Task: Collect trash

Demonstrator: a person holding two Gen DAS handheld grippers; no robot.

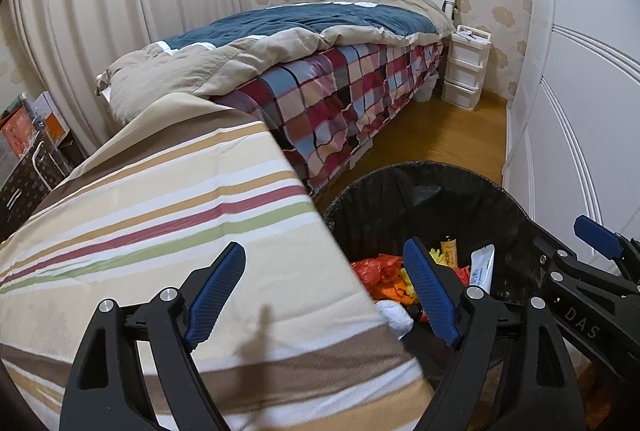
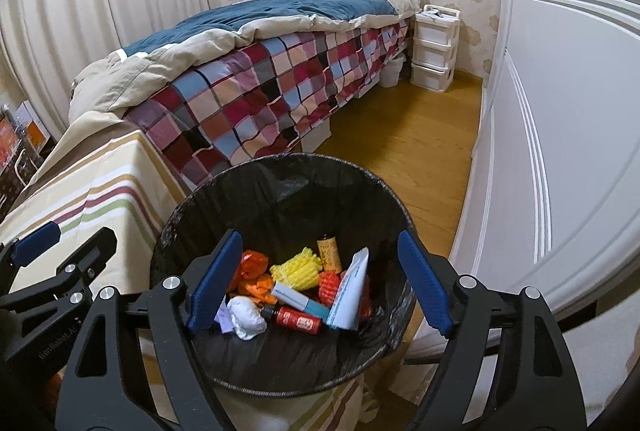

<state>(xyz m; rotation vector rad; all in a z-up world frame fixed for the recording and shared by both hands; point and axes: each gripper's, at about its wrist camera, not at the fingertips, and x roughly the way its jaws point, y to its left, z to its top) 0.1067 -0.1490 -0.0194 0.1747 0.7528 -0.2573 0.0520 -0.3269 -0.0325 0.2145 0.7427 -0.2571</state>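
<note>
I see the right gripper (image 2: 320,283) over the bin (image 2: 192,207), fingers spread, nothing between them. The left gripper (image 1: 324,291) hangs at the bin's edge, fingers spread and empty. Inside the bin: white tube (image 2: 350,291), red bottle (image 2: 298,318), crumpled tissue (image 2: 248,317).

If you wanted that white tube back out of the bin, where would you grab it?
Probably by its flat crimped end. The white tube leans nearly upright against the trash bin liner, that end uppermost and clear of the other trash. Come from above, pads on its two broad faces. The right gripper, open and empty, hangs over it.
</note>
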